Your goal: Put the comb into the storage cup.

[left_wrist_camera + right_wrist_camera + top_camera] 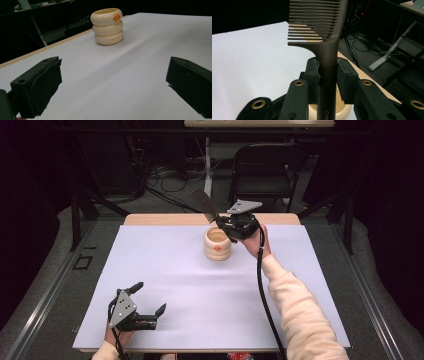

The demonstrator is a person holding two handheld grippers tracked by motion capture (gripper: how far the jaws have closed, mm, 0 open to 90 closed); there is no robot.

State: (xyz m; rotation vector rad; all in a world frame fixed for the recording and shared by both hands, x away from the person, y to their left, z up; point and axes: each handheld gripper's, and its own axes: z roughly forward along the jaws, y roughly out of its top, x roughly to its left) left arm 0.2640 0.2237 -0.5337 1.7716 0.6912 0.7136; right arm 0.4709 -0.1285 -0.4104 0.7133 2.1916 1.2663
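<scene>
Gripping the comb (328,57) by its handle, the right gripper (231,223) holds it above the cream holder (218,244); insertion is pending. The left gripper (149,297) rests released, holding nothing, near the table's (175,285) front.

The comb (327,75) handle shows the letters "Crea"; small print on the cream holder (108,26) is unreadable

Comb (325,37) top teeth cut off by the right gripper view's upper edge, handle end lost at the bottom edge with its print reading just "Crea", holder (342,110) mostly hidden behind the jaws, and small lettering on the holder (108,26) too small to read.
</scene>
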